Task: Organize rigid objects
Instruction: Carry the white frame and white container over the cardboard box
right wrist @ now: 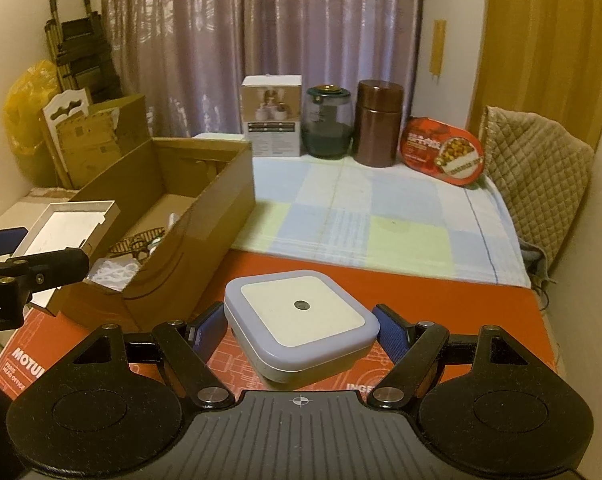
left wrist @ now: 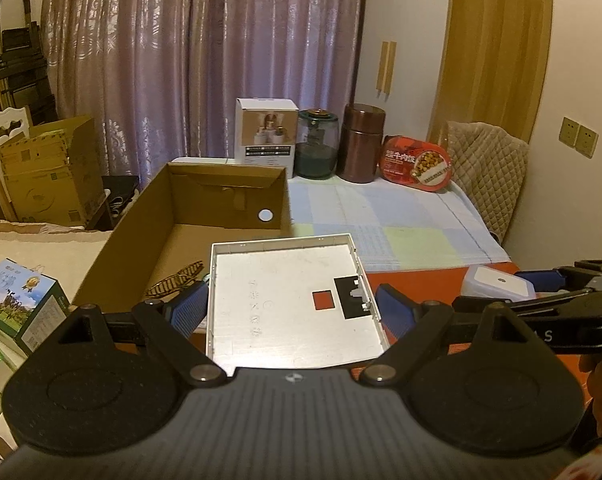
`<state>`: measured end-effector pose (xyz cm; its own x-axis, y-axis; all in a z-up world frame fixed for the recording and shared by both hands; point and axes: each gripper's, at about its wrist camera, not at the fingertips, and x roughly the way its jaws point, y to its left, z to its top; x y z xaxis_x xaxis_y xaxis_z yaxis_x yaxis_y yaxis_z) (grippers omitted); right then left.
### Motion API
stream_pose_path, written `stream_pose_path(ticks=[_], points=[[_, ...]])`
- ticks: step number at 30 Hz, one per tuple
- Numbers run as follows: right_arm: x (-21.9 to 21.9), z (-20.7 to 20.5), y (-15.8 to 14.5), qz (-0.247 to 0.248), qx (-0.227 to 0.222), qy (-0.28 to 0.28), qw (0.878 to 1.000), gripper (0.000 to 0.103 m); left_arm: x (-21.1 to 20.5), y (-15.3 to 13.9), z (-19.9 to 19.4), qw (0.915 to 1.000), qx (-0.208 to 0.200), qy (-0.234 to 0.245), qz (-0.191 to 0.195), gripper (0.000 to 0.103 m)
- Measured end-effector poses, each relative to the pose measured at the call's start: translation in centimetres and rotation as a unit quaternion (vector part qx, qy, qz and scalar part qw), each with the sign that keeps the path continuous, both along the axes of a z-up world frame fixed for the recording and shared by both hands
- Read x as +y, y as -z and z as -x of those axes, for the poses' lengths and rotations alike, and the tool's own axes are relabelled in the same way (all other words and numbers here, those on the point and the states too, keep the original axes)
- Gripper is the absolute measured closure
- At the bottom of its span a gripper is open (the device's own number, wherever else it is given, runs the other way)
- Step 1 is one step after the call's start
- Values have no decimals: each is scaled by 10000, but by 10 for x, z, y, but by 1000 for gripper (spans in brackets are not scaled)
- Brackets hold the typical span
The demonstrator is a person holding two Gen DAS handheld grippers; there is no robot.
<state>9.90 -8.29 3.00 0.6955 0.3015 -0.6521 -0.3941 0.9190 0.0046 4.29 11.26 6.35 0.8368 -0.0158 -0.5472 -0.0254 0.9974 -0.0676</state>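
My left gripper (left wrist: 289,312) is shut on a flat white square panel (left wrist: 289,300) with raised edges and holds it above the near end of the open cardboard box (left wrist: 221,196). The panel also shows in the right wrist view (right wrist: 67,228). My right gripper (right wrist: 301,332) is shut on a square lavender night-light box (right wrist: 301,316) with a white top, just above the red box lid (right wrist: 461,308). The night-light box also shows at the right of the left wrist view (left wrist: 497,286). The cardboard box (right wrist: 205,208) holds a patterned brown piece (left wrist: 175,282) and white items (right wrist: 113,270).
At the back of the checked cloth (right wrist: 361,216) stand a white carton (right wrist: 271,116), a glass jar (right wrist: 327,122), a brown canister (right wrist: 377,124) and a red oval tin (right wrist: 441,152). A quilted chair back (right wrist: 537,168) is at right. Cartons (left wrist: 49,176) stand at left.
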Motion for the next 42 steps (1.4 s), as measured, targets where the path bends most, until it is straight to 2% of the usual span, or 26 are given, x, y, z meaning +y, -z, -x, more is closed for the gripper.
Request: stream_pose_path(ticks=[19,42], points=[[47,-10,9,91,44,-482,9988,28,36,1,-3,9997,39,-216,-56,16],[102,-41,16,44,109,-986,9951,28,85,11,-32,9993,228,-247,-184,16]])
